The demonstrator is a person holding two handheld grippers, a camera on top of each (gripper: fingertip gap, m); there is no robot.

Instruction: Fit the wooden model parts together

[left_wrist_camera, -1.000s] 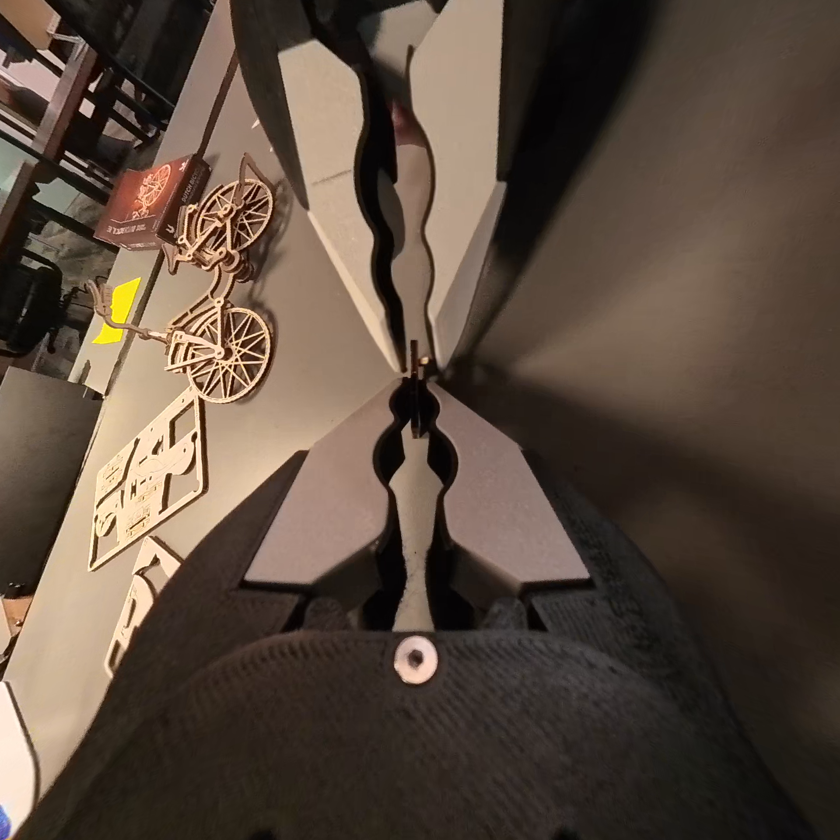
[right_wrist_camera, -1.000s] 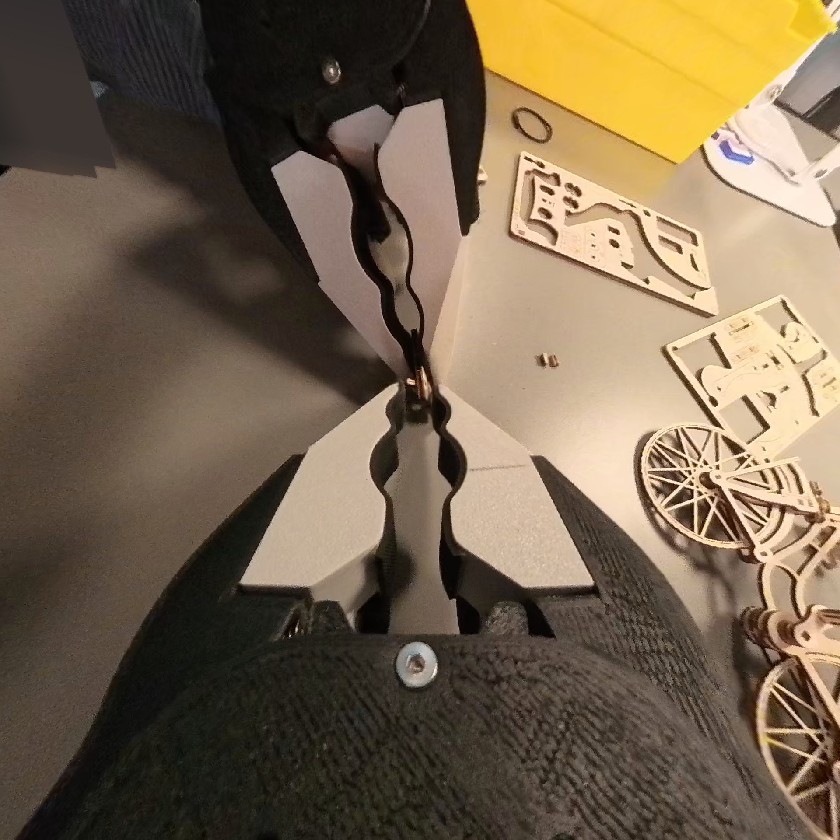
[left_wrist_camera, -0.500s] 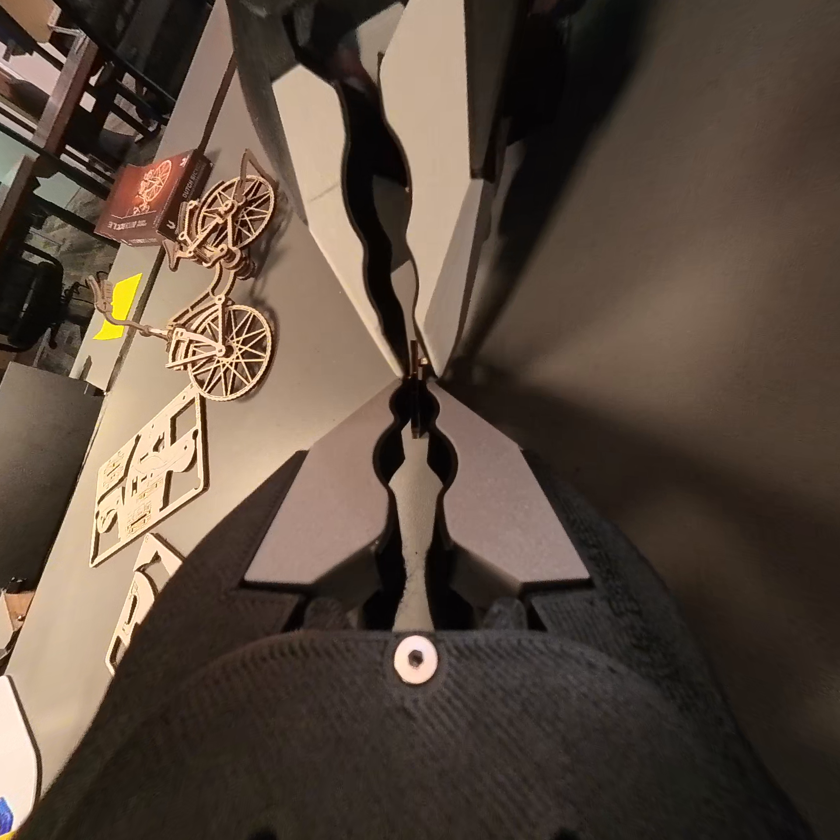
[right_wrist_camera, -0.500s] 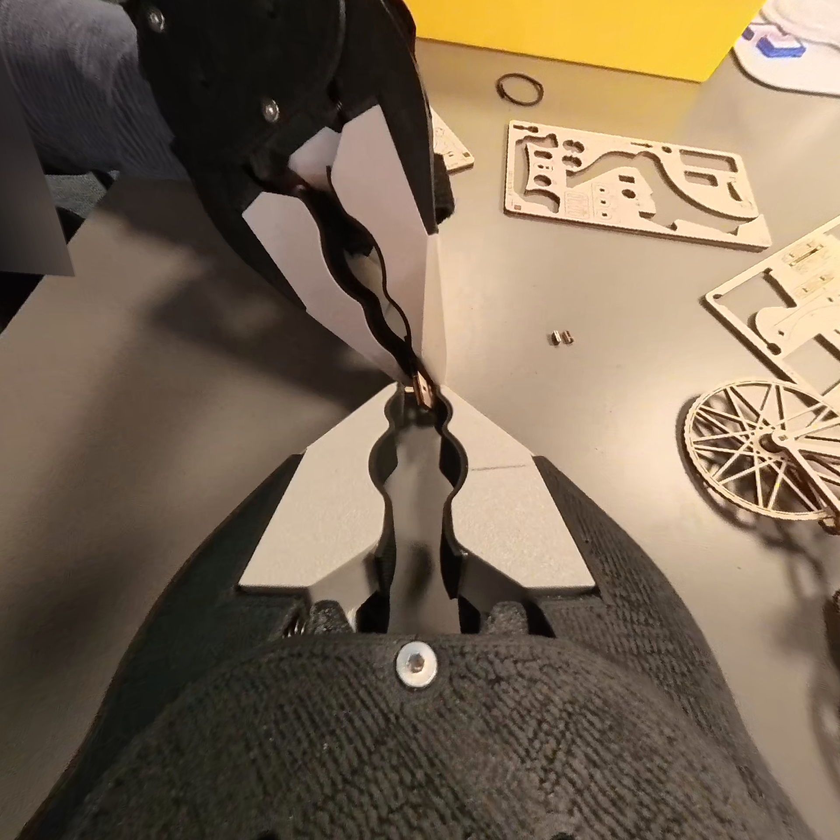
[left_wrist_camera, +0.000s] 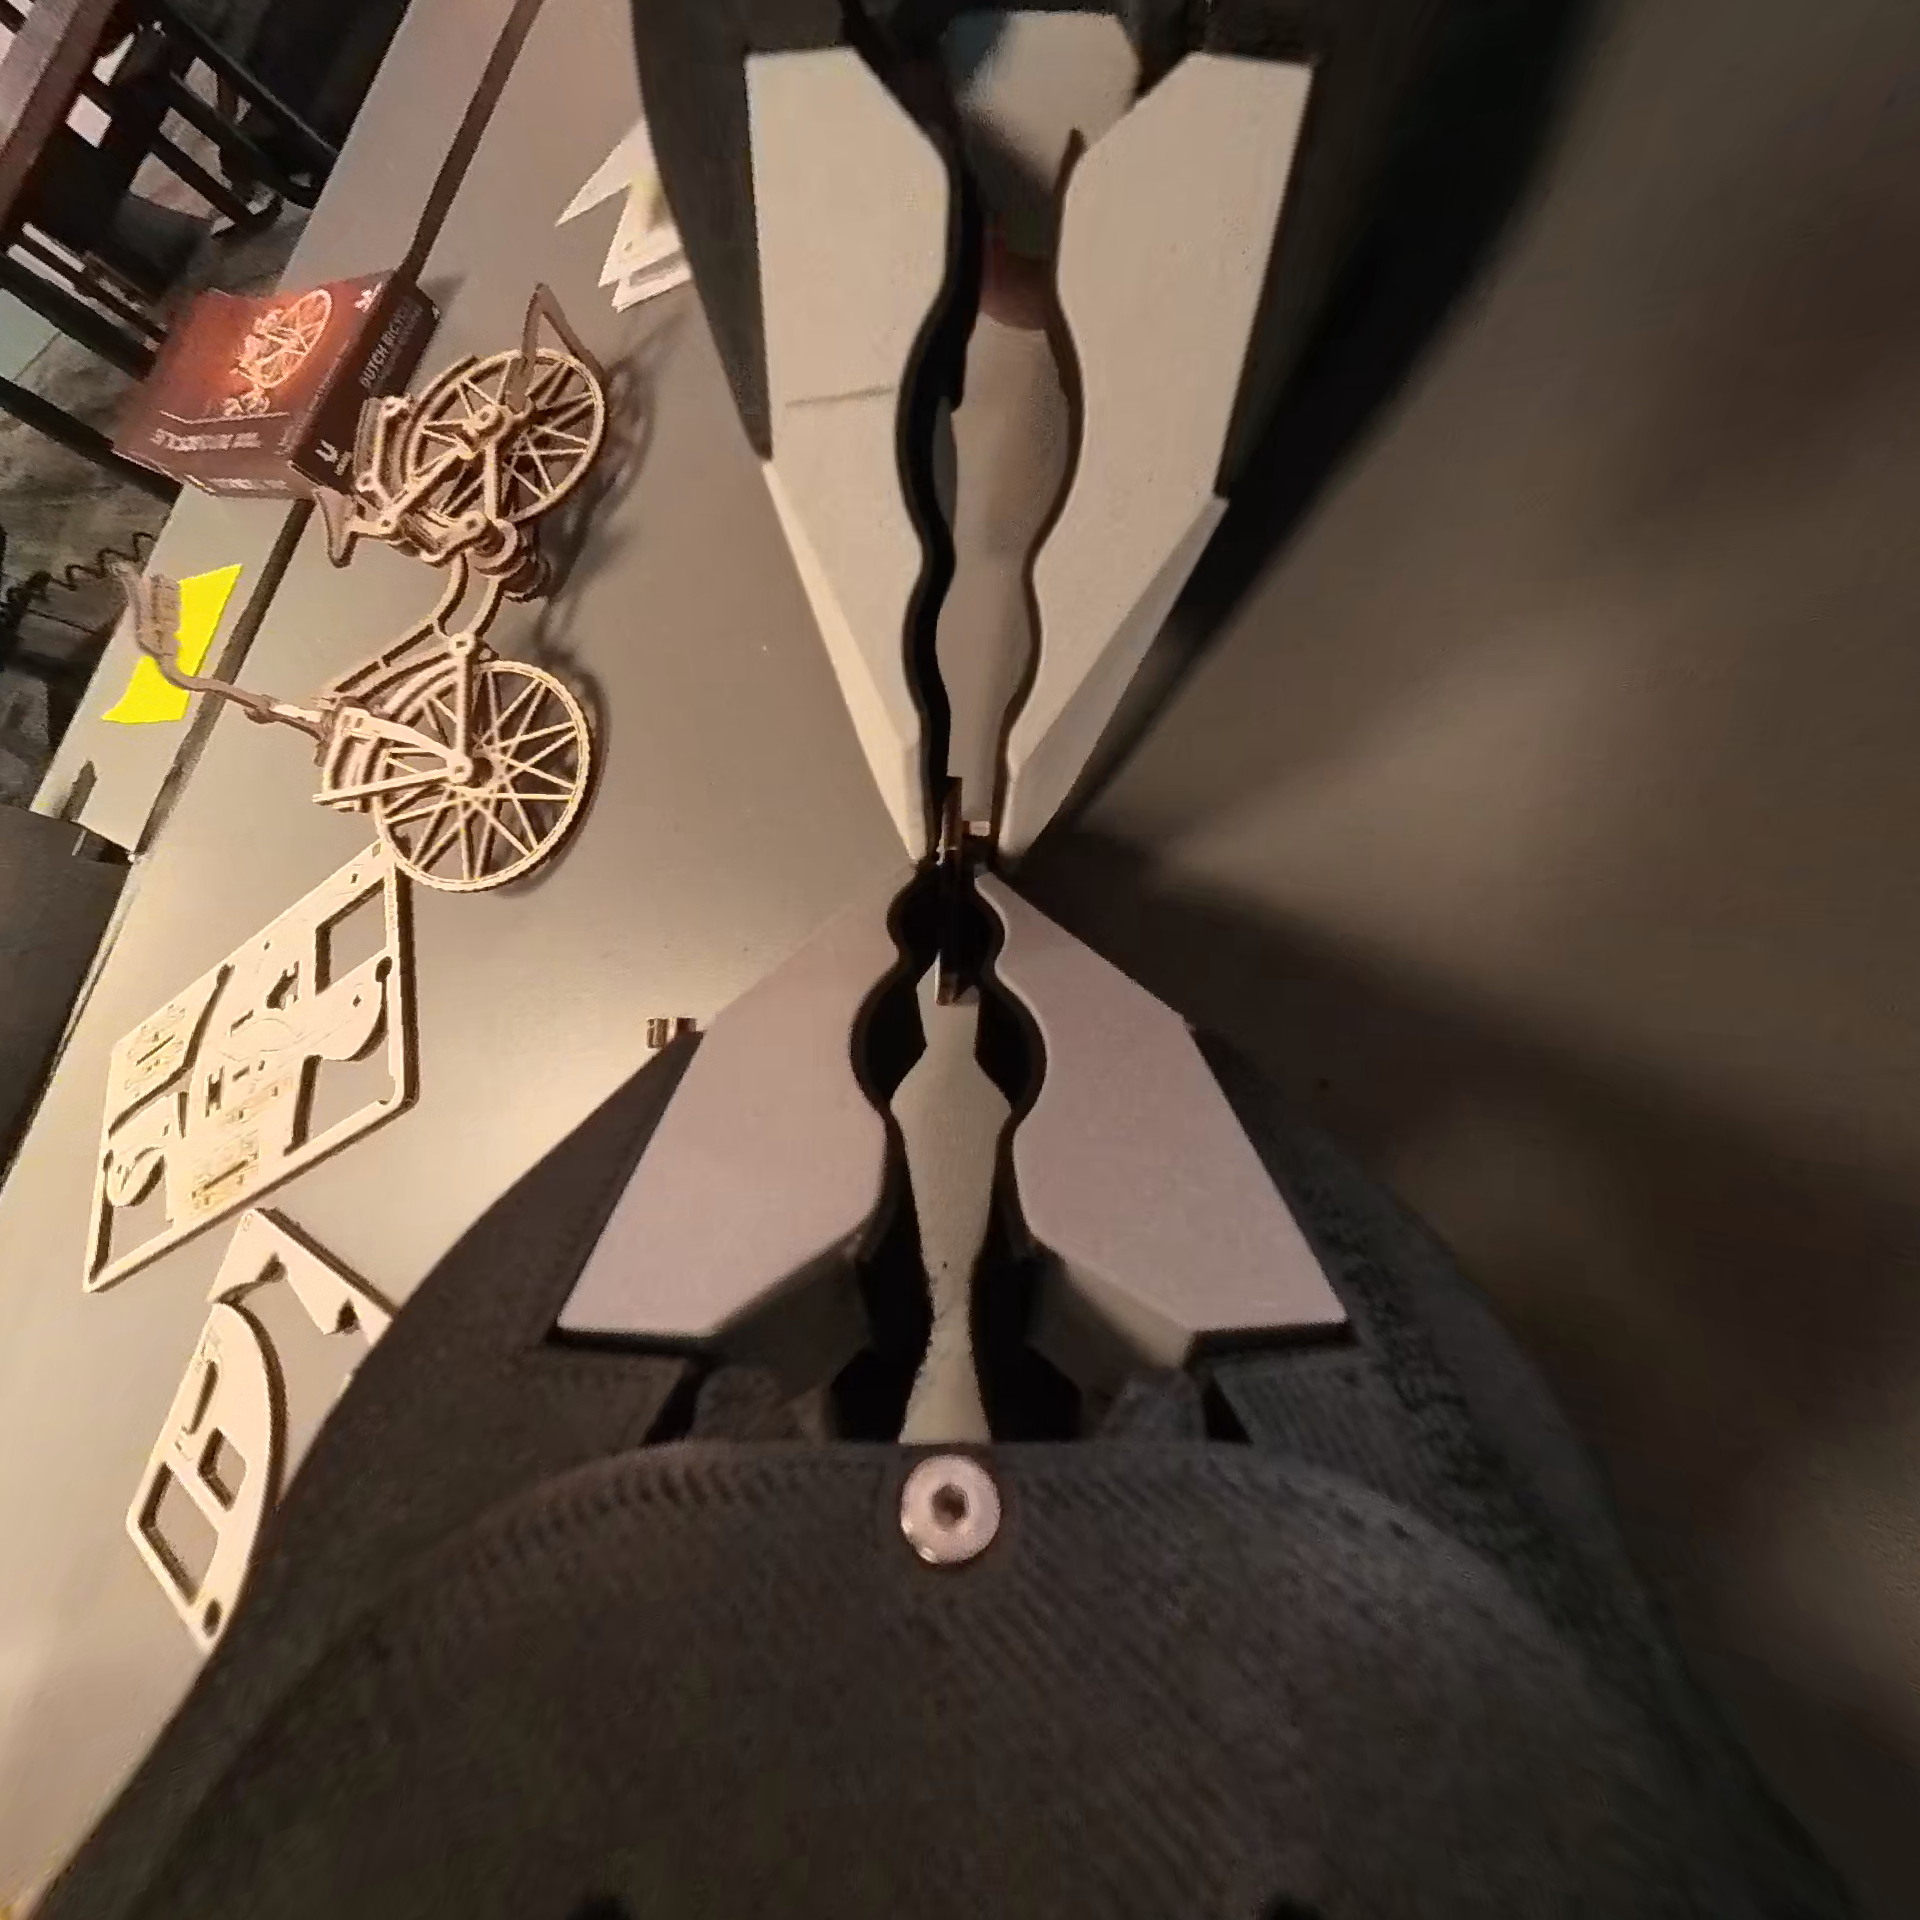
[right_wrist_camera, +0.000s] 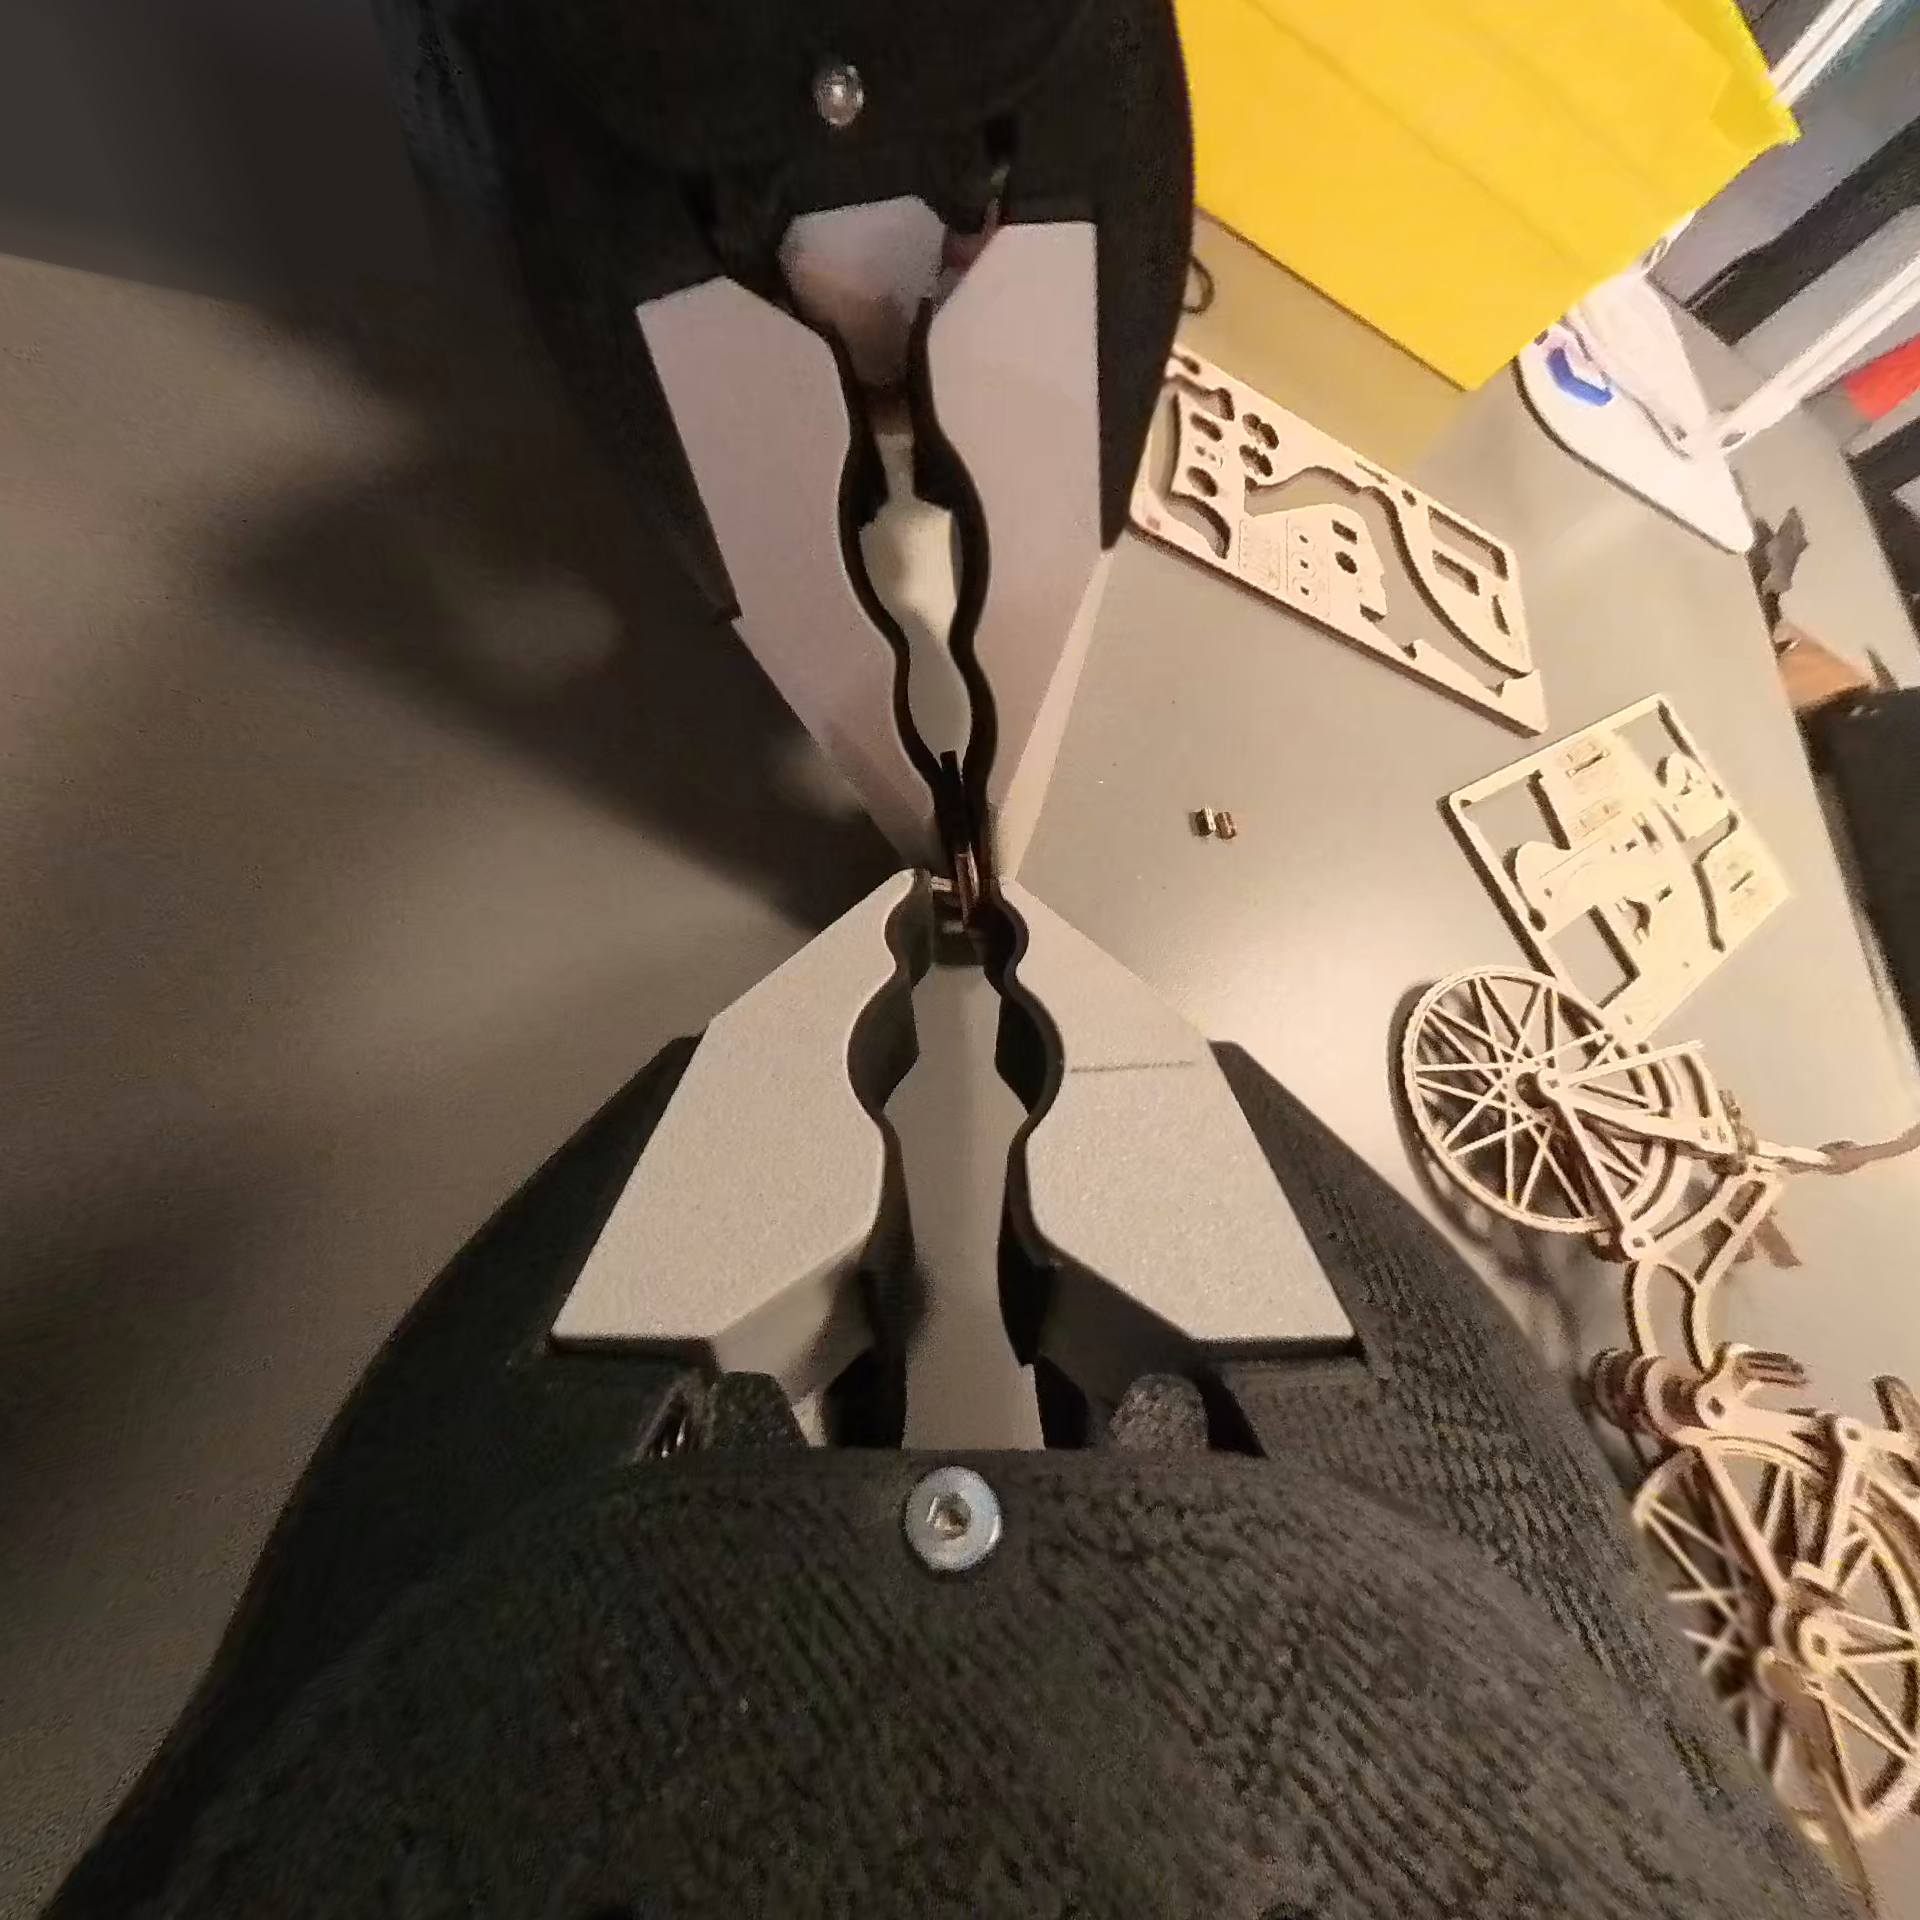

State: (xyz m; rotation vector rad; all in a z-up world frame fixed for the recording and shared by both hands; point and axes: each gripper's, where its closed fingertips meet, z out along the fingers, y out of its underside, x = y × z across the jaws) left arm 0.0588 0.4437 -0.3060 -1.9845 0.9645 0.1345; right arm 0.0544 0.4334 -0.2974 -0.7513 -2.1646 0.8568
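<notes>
Now grippers squared up tip to tip above tabletop [right_wrist_camera: 1195,727], earlier skew removed. Left gripper [left_wrist_camera: 951,883] clenched on thin wooden piece [left_wrist_camera: 945,935]; right gripper [right_wrist_camera: 956,894] clenched on small part [right_wrist_camera: 968,878]. Parts touching; seating apparently unfinished.

The left hand-held gripper [left_wrist_camera: 951,883], grey-fingered with a black body, meets the matching right hand-held gripper [right_wrist_camera: 956,894] tip to tip, each with its jaws pinched nearly closed on a small part.

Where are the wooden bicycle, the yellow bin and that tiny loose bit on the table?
Bicycle [left_wrist_camera: 473,774]: left wrist view, hub of the nearer wheel.
Yellow bin [right_wrist_camera: 1455,156]: right wrist view, its side wall.
Loose bit [right_wrist_camera: 1214,823]: right wrist view, its middle.
</notes>
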